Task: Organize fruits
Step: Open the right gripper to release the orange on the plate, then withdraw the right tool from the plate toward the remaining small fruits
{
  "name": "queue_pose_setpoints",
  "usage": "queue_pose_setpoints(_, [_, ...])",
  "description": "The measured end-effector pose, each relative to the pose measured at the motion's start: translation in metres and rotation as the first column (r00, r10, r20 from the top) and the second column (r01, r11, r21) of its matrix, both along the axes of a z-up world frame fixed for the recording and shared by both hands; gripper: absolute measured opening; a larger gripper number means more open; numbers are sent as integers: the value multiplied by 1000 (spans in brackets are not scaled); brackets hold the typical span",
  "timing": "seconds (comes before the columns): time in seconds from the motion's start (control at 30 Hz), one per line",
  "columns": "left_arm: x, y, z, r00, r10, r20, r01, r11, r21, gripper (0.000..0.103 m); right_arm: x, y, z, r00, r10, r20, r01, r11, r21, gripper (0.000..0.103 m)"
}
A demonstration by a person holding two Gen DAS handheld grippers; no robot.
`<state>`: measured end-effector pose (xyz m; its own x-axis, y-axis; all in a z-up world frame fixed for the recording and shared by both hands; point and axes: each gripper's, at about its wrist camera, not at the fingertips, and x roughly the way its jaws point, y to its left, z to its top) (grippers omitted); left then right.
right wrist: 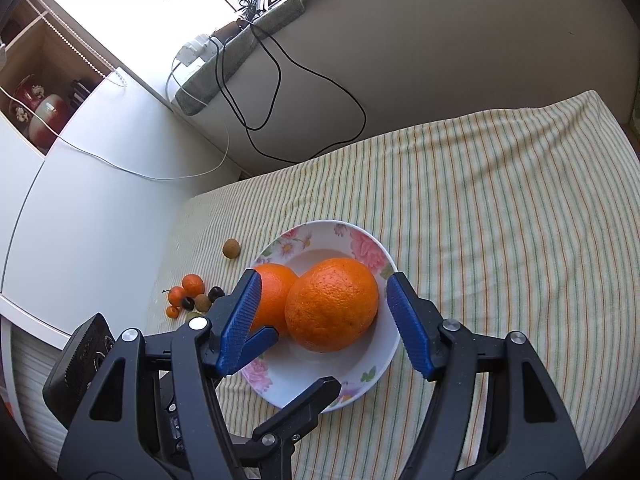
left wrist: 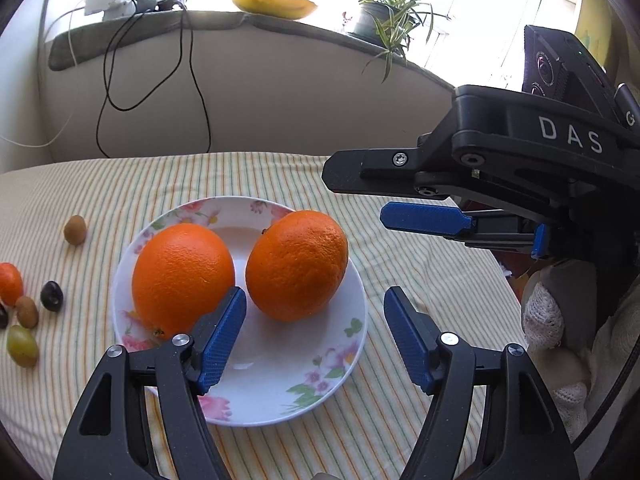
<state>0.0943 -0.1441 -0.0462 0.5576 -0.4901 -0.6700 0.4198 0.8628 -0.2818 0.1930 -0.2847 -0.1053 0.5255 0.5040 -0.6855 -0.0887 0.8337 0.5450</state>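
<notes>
Two oranges lie side by side on a white floral plate [left wrist: 280, 408] [right wrist: 304, 360] on a striped tablecloth. The left orange [left wrist: 182, 276] [right wrist: 274, 288] is partly hidden behind the right orange [left wrist: 296, 264] [right wrist: 332, 304] in the right wrist view. My left gripper [left wrist: 316, 294] [right wrist: 296, 364] hovers over the plate's near side, open, its pads clear of the fruit. My right gripper [right wrist: 324, 280] [left wrist: 356, 200] is open too, pointing at the right orange from the plate's right side, its tips short of it. Several small fruits [left wrist: 28, 312] [right wrist: 192, 296] lie loose left of the plate.
A lone brown fruit [left wrist: 75, 230] [right wrist: 231, 248] sits apart from the cluster. Behind the table is a padded sill with black cables [left wrist: 192, 80], a power strip [right wrist: 192, 52], a potted plant [left wrist: 384, 12] and a yellow dish [left wrist: 272, 0]. A white cabinet [right wrist: 80, 200] stands left. A gloved hand [left wrist: 548, 320] holds the right gripper.
</notes>
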Motion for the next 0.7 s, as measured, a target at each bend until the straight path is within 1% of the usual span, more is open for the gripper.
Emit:
queue_pose_setpoints(0.13, [-7,6,4,1000,-2,15,2,1000,2,71,-5,5,3,1000,13,6,-13,1000,-7,69])
queue_pose_setpoints(0.27, [-14,12,7,1000,0,26,0,1000,4,71,-13,13,8,999,21,35,-20,999,-49,69])
queue_pose_setpoints(0.37, [-18,19,9,998,11,59,-12,1000,13,71,-18,17,11,998,29,54,-26,997,-67,69])
queue_pose_setpoints(0.53, [-27,30,13,997,14,81,-15,1000,11,71,-25,25,16,994,44,96,-32,993,-114,69])
queue_pose_setpoints(0.63, [-32,40,14,995,29,93,-30,1000,9,71,-30,30,18,991,53,120,-36,990,-139,74])
queue_pose_setpoints(0.7, [-35,48,14,995,36,92,-36,999,-2,71,-33,33,20,988,51,143,-28,986,-162,75])
